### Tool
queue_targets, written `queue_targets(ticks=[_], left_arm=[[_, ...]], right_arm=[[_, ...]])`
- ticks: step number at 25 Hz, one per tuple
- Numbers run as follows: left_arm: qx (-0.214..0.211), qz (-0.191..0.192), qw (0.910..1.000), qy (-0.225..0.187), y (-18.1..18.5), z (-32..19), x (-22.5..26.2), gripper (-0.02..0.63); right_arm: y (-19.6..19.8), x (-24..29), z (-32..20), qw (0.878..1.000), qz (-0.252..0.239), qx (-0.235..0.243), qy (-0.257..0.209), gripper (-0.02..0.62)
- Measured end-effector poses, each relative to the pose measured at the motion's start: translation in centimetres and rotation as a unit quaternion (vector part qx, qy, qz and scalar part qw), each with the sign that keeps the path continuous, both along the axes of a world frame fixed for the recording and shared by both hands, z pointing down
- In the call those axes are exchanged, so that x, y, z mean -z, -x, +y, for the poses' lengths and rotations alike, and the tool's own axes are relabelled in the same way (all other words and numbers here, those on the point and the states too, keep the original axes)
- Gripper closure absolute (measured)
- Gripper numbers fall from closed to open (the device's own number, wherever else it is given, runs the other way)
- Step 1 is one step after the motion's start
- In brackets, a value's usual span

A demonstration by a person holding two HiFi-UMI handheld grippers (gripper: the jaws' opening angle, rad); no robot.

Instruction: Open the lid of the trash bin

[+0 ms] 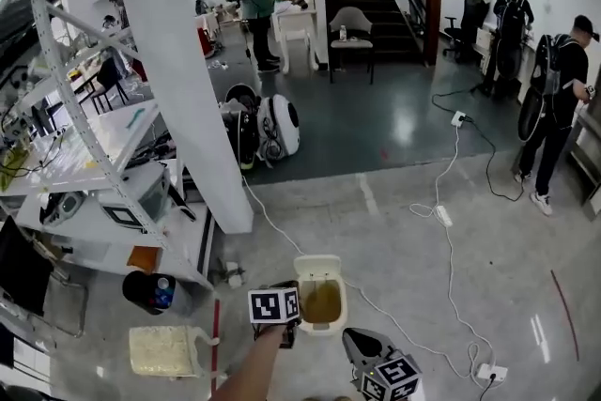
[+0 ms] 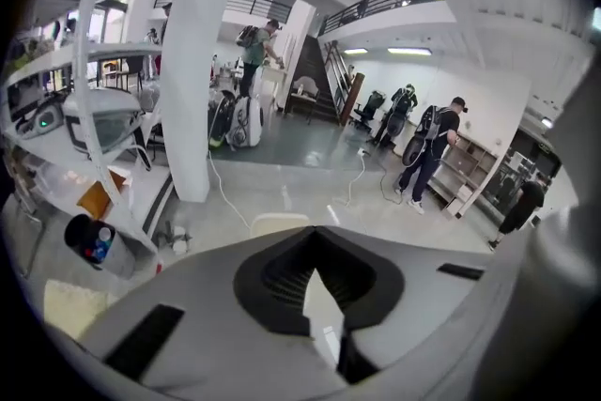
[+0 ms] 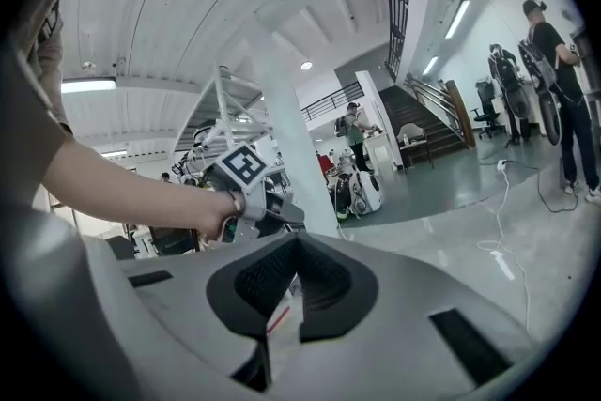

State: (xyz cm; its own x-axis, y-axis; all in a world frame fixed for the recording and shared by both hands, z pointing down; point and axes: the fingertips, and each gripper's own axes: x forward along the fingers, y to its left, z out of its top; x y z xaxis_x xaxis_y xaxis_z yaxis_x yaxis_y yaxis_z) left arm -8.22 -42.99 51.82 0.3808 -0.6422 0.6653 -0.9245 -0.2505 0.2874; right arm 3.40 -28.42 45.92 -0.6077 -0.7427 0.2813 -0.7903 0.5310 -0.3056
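Both claws are pressed together at the tips with nothing pinched: the left gripper [image 2: 316, 233] and the right gripper [image 3: 296, 239] each show grey moulded shells with black ribbed pads meeting in a point. In the head view the left one sits just beside the trash bin [image 1: 320, 266], at its left edge, and the right one hangs near the bin's lower right corner, apart from it.

That bin stands on the floor [image 1: 404, 230]. Seen from above it is a cream, smooth plastic rectangle with rounded corners, framing a dull olive-brown panel [image 1: 321, 301]; whether this is a flap or the open inside cannot be told.

Pale grey concrete, faintly glossy, surrounds it. A white cable [image 1: 449, 244] snakes across to the right, a yellowish textured mat [image 1: 165, 350] and a black cylindrical container [image 1: 143, 290] lie to the left, and a plain white pillar [image 1: 183, 61] rises behind.
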Motion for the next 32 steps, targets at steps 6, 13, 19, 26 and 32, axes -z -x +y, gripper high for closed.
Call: queue_targets(ticks=[6,13,19,26,32], left_arm=[[-0.019,0.009,0.9912,-0.131,2.1,4.8,12.6,0.611],[-0.028,0.037,0.968,-0.247,3.7,12.6,22.9,0.611],[-0.032,0.049,0.9466,-0.317,2.2,16.6,26.0,0.612],[-0.071,0.033,0.9251,-0.372,-0.2,20.2,22.5,0.611],[-0.073,0.029,0.9173,-0.39,-0.5,20.6,21.4,0.611]], right_arm=[[1.4,3.6,1.7,0.999,-0.014,0.004,-0.035,0.563],[2.5,7.9,4.5,0.998,-0.023,0.025,-0.059,0.563],[2.5,11.4,4.3,0.994,-0.014,0.008,-0.105,0.563],[2.1,12.9,4.8,0.989,-0.004,0.004,-0.151,0.563],[1.7,13.4,4.7,0.988,-0.008,0.001,-0.153,0.563]])
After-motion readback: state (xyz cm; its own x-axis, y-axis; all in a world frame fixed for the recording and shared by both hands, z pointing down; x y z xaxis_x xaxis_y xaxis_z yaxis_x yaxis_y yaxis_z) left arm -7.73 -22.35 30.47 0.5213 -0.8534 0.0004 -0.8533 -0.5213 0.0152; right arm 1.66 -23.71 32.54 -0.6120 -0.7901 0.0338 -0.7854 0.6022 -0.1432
